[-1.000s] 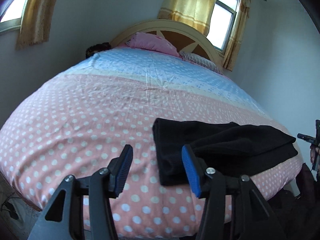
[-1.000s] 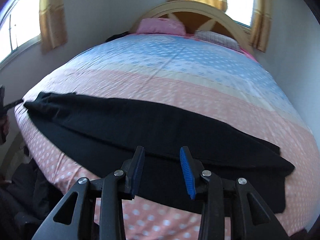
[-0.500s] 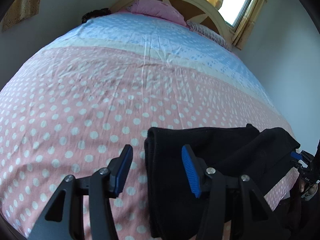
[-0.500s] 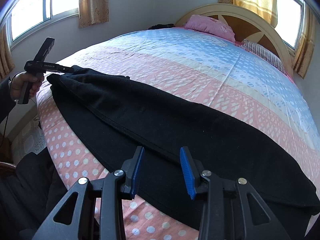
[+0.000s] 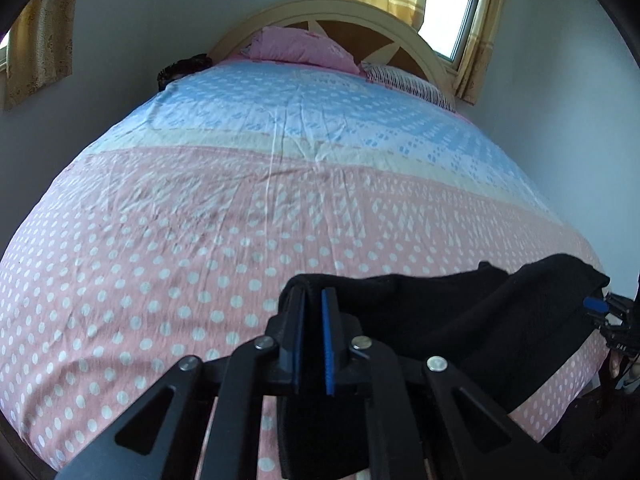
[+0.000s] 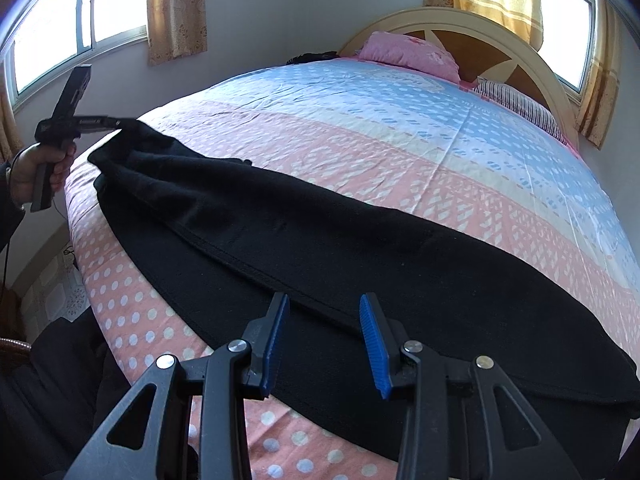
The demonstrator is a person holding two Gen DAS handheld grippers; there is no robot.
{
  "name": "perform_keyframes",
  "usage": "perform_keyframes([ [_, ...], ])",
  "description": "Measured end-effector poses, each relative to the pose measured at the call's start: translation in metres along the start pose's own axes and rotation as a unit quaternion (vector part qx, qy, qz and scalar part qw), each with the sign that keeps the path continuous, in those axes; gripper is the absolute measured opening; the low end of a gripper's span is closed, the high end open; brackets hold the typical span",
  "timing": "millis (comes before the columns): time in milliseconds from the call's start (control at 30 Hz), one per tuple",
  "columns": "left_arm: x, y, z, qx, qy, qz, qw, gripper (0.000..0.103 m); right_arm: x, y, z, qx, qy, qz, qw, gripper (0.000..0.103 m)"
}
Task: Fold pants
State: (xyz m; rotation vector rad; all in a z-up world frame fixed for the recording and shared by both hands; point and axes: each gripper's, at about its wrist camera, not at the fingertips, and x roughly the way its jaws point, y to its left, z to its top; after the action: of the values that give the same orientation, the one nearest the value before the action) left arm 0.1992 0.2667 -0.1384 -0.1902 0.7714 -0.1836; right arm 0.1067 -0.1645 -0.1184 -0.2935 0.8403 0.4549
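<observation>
Black pants (image 6: 320,240) lie stretched along the near edge of the bed, one leg folded over the other. My left gripper (image 5: 314,300) is shut on one end of the pants (image 5: 440,312) and lifts that end a little off the bedspread; in the right wrist view it shows at the far left (image 6: 116,122), pinching the same end. My right gripper (image 6: 322,320) is open just above the pants' middle, touching nothing. In the left wrist view it shows at the far right (image 5: 600,306) beside the other end.
The bed carries a pink dotted and blue bedspread (image 5: 200,220). A pink pillow (image 5: 300,48), a striped pillow (image 5: 408,84) and a curved headboard (image 5: 400,20) are at the far end. Curtained windows (image 6: 80,20) flank it. Dark clothing (image 6: 48,380) lies below the bed edge.
My left gripper went from open beside the pants' end to shut on it and raised it slightly. My right gripper stayed open and moved closer over the pants.
</observation>
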Motion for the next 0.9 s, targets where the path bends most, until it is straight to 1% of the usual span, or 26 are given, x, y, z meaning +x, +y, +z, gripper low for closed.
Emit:
perform_keyframes([
  [67, 0.003, 0.004, 0.007, -0.014, -0.011, -0.005, 0.9998, 0.009, 0.003, 0.004, -0.001, -0.006, 0.004, 0.0, 1.0, 0.039],
  [133, 0.014, 0.008, 0.008, -0.01, -0.008, 0.014, 0.9998, 0.007, 0.007, 0.006, -0.002, -0.011, 0.009, 0.0, 1.0, 0.039],
  [233, 0.038, 0.018, 0.002, -0.015, 0.017, 0.02, 0.9995, 0.007, 0.011, 0.011, -0.004, -0.029, 0.024, -0.006, 0.999, 0.039],
  [267, 0.042, 0.021, -0.002, -0.02, 0.025, 0.019, 0.9993, 0.007, 0.011, 0.013, -0.006, -0.04, 0.024, -0.013, 0.999, 0.046],
  [300, 0.042, 0.022, -0.005, -0.024, 0.024, 0.022, 0.9992, 0.007, 0.012, 0.016, -0.009, -0.055, 0.026, -0.02, 0.998, 0.053],
  [367, 0.03, 0.023, -0.012, -0.029, 0.013, 0.019, 0.9993, 0.007, 0.014, 0.019, -0.012, -0.075, 0.029, -0.027, 0.996, 0.055],
  [433, 0.015, 0.019, -0.018, -0.02, 0.005, 0.026, 0.9994, 0.013, 0.016, 0.021, -0.015, -0.086, 0.029, -0.036, 0.995, 0.055],
  [467, 0.006, 0.015, -0.022, -0.011, 0.001, 0.027, 0.9996, 0.025, 0.017, 0.021, -0.015, -0.088, 0.029, -0.041, 0.995, 0.055],
  [500, -0.003, 0.011, -0.026, -0.001, -0.003, 0.032, 0.9995, 0.046, 0.019, 0.021, -0.014, -0.09, 0.029, -0.047, 0.994, 0.055],
  [567, -0.021, 0.004, -0.036, 0.017, -0.019, 0.05, 0.9984, 0.069, 0.023, 0.023, -0.012, -0.099, 0.026, -0.059, 0.993, 0.055],
  [600, -0.029, 0.0, -0.041, 0.024, -0.028, 0.048, 0.9982, 0.07, 0.027, 0.023, -0.011, -0.104, 0.026, -0.067, 0.992, 0.055],
  [667, -0.036, -0.003, -0.047, 0.03, -0.029, 0.041, 0.9983, 0.07, 0.041, 0.026, -0.009, -0.116, 0.04, -0.074, 0.99, 0.055],
  [700, -0.037, -0.005, -0.049, 0.029, -0.03, 0.041, 0.9983, 0.07, 0.046, 0.027, -0.008, -0.122, 0.043, -0.08, 0.988, 0.052],
  [733, -0.036, -0.006, -0.051, 0.027, -0.03, 0.037, 0.9985, 0.07, 0.05, 0.029, -0.007, -0.125, 0.041, -0.084, 0.988, 0.044],
  [767, -0.034, -0.007, -0.053, 0.025, -0.028, 0.029, 0.9989, 0.071, 0.051, 0.029, -0.006, -0.121, 0.04, -0.074, 0.989, 0.016],
  [800, -0.03, -0.009, -0.055, 0.024, -0.025, 0.028, 0.999, 0.071, 0.05, 0.029, -0.005, -0.116, 0.043, -0.068, 0.99, 0.004],
  [833, -0.025, -0.01, -0.056, 0.024, -0.021, 0.028, 0.9991, 0.071, 0.046, 0.03, -0.004, -0.115, 0.039, -0.076, 0.99, 0.004],
  [900, -0.013, -0.014, -0.059, 0.026, -0.01, 0.027, 0.9993, 0.071, 0.029, 0.035, -0.006, -0.12, 0.026, -0.078, 0.989, 0.003],
])
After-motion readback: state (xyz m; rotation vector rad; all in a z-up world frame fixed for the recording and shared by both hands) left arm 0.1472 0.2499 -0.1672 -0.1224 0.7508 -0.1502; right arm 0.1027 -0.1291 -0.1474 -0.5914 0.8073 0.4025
